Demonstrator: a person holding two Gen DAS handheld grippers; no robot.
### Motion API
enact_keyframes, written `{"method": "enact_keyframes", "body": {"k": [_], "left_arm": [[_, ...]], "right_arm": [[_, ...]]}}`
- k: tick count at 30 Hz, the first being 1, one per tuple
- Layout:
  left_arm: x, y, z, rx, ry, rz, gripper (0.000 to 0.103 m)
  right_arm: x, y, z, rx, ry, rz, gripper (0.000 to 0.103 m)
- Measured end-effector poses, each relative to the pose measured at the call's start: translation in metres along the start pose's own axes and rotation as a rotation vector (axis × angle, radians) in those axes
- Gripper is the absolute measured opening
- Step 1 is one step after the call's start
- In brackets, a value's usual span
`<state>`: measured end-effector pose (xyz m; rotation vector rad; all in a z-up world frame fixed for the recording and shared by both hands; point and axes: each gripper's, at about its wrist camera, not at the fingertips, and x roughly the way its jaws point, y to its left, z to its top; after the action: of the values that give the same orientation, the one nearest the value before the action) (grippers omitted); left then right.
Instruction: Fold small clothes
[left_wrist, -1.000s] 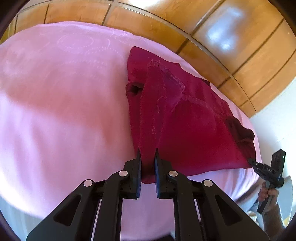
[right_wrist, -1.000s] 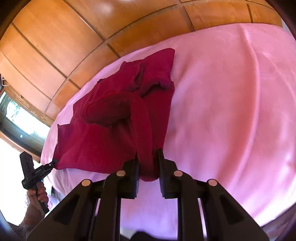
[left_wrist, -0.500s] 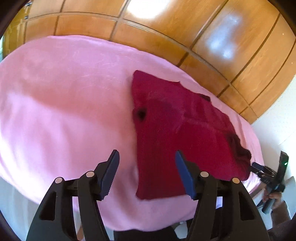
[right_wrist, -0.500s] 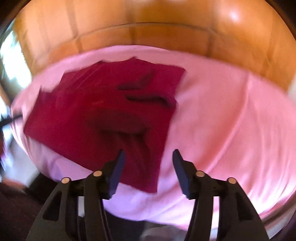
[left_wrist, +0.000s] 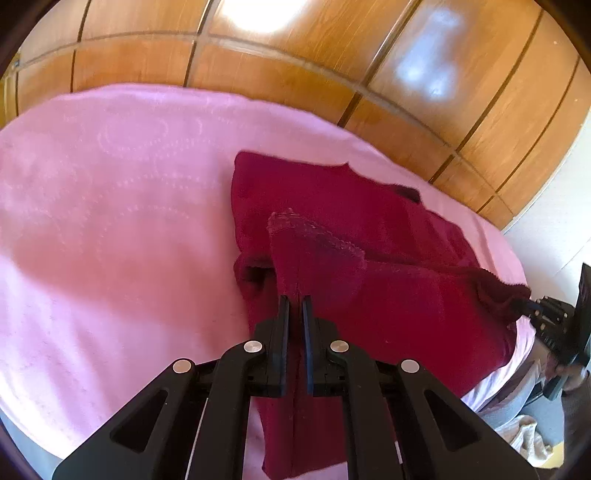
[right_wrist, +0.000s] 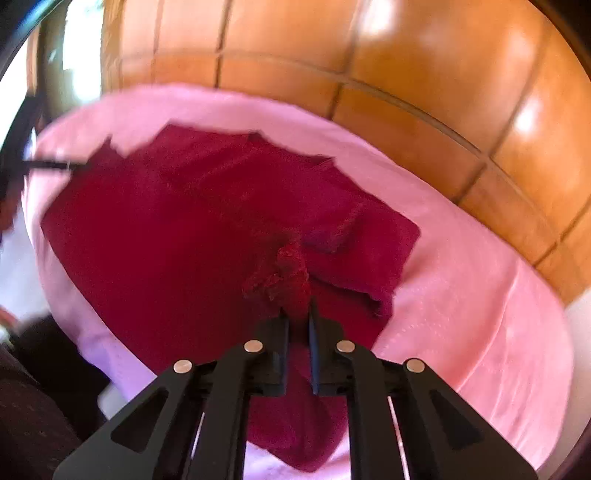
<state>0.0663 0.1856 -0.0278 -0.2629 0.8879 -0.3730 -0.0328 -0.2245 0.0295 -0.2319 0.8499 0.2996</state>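
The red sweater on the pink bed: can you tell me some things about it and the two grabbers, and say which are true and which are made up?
1. The left gripper is pinching the red sweater. True.
2. The right gripper is wide open and holds nothing. False: its jaws are shut on a bunched fold of the sweater.
3. The sweater lies on a pink blanket. True.
4. The wall behind the bed is blue tile. False: it is shiny brown wood panelling.
5. The sweater is folded into a tidy little square. False: it is still spread out, with loose folds lifted where the grippers hold it.
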Motion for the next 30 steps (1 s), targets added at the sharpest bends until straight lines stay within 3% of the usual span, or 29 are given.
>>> {"method": "enact_keyframes", "body": {"k": [3,7,12,16,25,30], "left_arm": [[-0.019,-0.004,0.004,-0.002,-0.056,-0.02,0.005],[-0.039,-0.014,0.022,0.021,-0.143,-0.031,0.005],[-0.03,-0.025,0.058,0.065,-0.208,0.008,0.005],[-0.003,-0.026,0.093,0.061,-0.233,0.047,0.005],[0.087,-0.016,0.145,0.067,-0.146,0.194,0.005],[0.139,-0.004,0.146,0.06,-0.019,0.279,0.005]], "right_arm": [[-0.023,-0.026,0.01,0.134,-0.063,0.036,0.007],[-0.029,-0.048,0.029,0.223,-0.125,0.057,0.007],[-0.009,-0.074,0.065,0.289,-0.177,0.042,0.007],[0.032,-0.107,0.095,0.405,-0.173,0.026,0.007],[0.131,-0.141,0.118,0.51,-0.052,-0.024,0.007],[0.177,-0.151,0.101,0.567,0.065,-0.018,0.008]]}}
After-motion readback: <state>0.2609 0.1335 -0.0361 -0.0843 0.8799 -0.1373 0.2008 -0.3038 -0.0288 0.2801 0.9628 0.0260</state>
